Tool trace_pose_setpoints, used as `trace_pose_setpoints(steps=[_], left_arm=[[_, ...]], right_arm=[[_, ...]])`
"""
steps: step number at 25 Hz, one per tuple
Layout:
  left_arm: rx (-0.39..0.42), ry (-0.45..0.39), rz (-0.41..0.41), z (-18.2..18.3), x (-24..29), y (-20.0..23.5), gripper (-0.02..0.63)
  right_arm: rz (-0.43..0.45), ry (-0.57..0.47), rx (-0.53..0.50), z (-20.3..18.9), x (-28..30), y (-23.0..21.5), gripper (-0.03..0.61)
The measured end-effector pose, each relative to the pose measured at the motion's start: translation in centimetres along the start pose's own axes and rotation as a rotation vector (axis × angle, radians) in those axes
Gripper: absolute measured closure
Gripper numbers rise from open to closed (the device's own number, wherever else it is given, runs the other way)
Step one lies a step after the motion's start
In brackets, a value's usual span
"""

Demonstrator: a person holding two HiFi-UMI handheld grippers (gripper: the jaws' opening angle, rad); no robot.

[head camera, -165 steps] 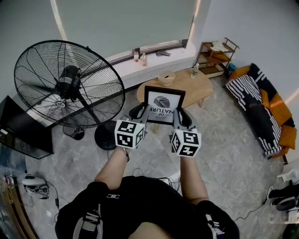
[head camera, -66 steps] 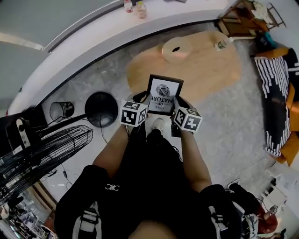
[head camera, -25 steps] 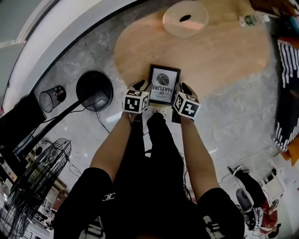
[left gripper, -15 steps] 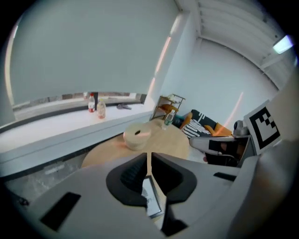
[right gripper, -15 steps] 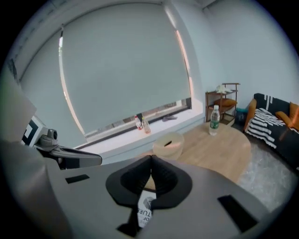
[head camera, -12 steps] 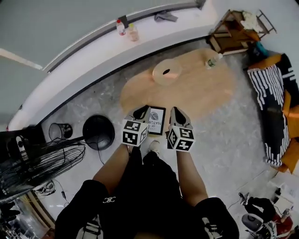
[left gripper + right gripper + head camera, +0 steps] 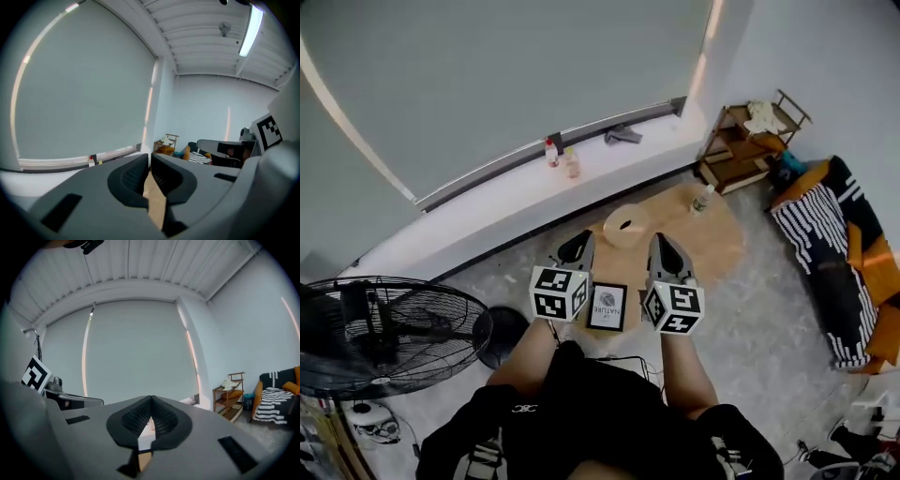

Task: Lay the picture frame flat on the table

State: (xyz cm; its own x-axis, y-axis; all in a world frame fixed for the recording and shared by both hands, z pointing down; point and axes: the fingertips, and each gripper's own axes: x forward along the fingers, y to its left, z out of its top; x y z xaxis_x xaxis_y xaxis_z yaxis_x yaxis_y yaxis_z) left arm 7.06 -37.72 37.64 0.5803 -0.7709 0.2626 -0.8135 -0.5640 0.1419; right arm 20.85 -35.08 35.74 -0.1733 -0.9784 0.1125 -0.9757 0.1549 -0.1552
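Observation:
The black picture frame (image 7: 607,307) with a white print lies flat on the near end of the oval wooden table (image 7: 712,248), between my two grippers in the head view. My left gripper (image 7: 579,240) is held above and left of the frame, apart from it. Its jaws are shut with nothing between them (image 7: 150,157). My right gripper (image 7: 659,242) hovers right of the frame, also clear of it. Its jaws meet at the tips and hold nothing (image 7: 151,400). Both gripper views look out level across the room at the window blind.
A round wooden bowl (image 7: 625,225) and a small bottle (image 7: 703,199) stand on the table farther back. A large floor fan (image 7: 384,333) stands at the left. A wooden shelf (image 7: 750,131) and a striped sofa (image 7: 844,253) are at the right. Bottles (image 7: 558,155) stand on the window sill.
Both grippers have left the frame's sides and risen away from it. The frame stays flat on the table. The head view has lifted and now takes in the room.

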Motion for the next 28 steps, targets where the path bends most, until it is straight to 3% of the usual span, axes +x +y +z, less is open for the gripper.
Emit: trace_pose_setpoints(steps=[3,6,12,20,28], left_arm=[[0.083,-0.09,0.05,5.1,-1.5,-0.1,0.578],[0.157,-0.14,0.089,7.2,-3.6,-0.1,0.578],[0.081,-0.135,0.078,7.2,-5.7,-0.7,0.579],[0.137,-0.134,0.103,6.3,-7.5,-1.7,0.578],[0.147,-0.149,0.117,7.9,-6.7,-1.9,0.579]], right_arm=[[0.025,-0.068,-0.013,4.1,-0.5,0.6,0.566],[0.036,-0.098,-0.018,5.6,-1.6,1.7,0.566],[0.047,-0.106,-0.027,6.7,-3.6,2.1,0.566],[0.028,-0.104,-0.025,5.5,-5.7,1.4,0.566],[0.038,-0.115,-0.031,6.8,-5.2,0.4,0.566]])
